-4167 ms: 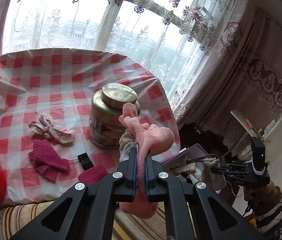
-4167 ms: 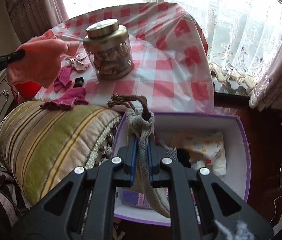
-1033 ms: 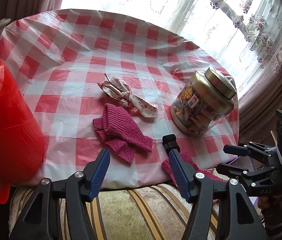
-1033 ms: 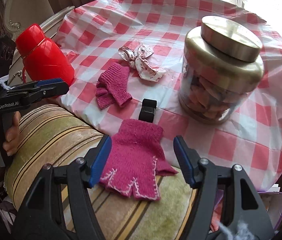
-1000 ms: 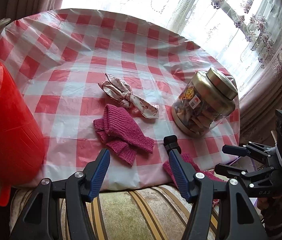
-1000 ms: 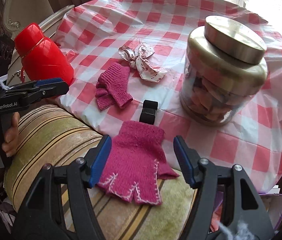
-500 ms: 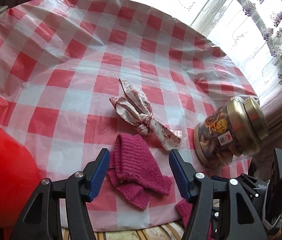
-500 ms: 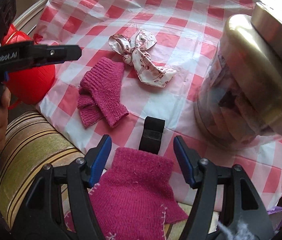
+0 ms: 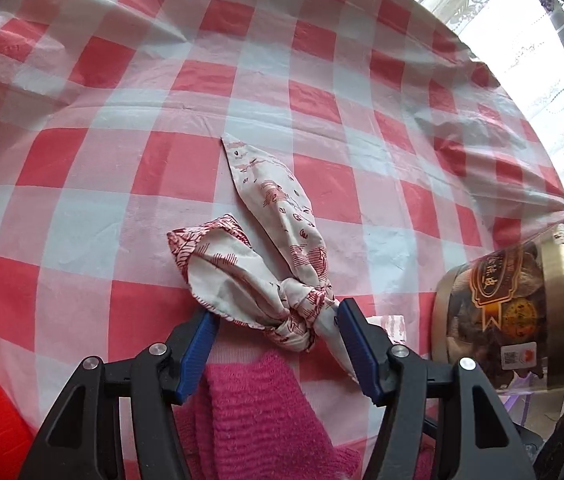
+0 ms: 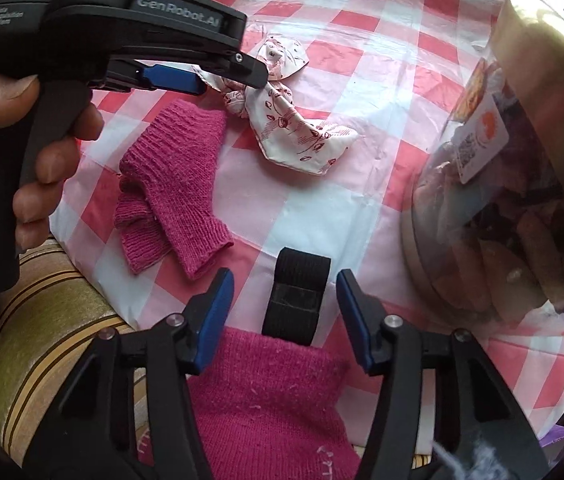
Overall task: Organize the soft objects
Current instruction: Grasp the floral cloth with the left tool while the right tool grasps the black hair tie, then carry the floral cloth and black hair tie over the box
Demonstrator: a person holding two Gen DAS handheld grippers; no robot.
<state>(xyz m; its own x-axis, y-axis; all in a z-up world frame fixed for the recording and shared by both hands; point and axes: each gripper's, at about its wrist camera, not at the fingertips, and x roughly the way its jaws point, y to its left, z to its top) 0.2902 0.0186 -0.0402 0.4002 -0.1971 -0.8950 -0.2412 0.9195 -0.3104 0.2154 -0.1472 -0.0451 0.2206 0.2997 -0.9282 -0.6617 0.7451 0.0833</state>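
The left gripper [image 9: 276,322] has its fingers spread wide on either side of the knot of a white cloth with red print [image 9: 266,264], which lies on the desk under a red-and-white checked cover [image 9: 130,128]; whether the blue pads actually touch the fabric is hard to tell from here. Just behind those fingers, towards the camera, lies a folded pink knitted glove [image 9: 258,412], and off to their right stands a glass jar with a gold lid [image 9: 521,320]. The right gripper [image 10: 285,292] also has its fingers spread apart, with a small black band [image 10: 297,292] lying between them on the cover. Below them, nearest the camera, is a second pink glove [image 10: 274,396] that hangs over the desk edge onto a striped cushion [image 10: 46,344]. Ahead and left of the right fingers lies the folded glove [image 10: 174,184].
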